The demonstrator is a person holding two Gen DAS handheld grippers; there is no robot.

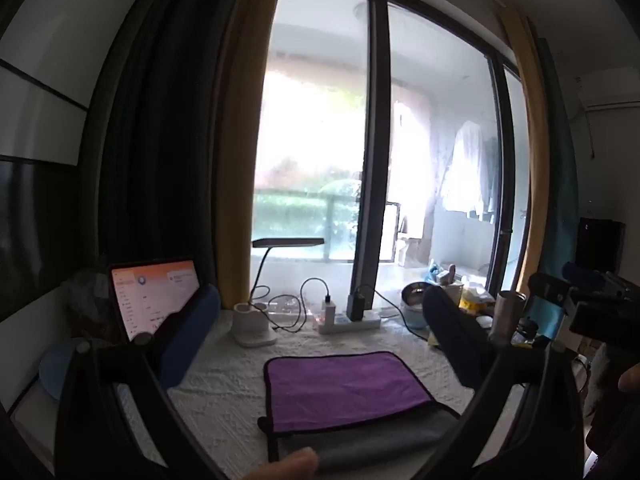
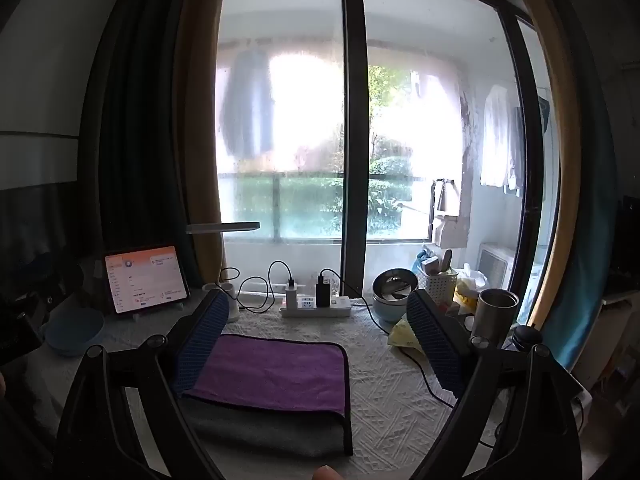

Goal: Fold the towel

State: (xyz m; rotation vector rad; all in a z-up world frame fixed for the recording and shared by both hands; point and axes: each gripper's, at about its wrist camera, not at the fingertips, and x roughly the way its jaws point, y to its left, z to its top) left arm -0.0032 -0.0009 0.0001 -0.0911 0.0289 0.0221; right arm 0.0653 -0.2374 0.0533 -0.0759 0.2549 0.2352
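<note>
A worktop covered by a white quilted cloth stands before a tall dark-framed glass door. At the back left, a lit tablet with an orange-white screen leans upright on a stand, with a shallow blue bowl just beside it. A white power strip holding a black charger and a white one lies near the glass. To the right sit a pale blue metal-lined bowl, a white slotted basket and a steel tumbler. A slim grey-headed desk lamp on a white base rises behind.
</note>
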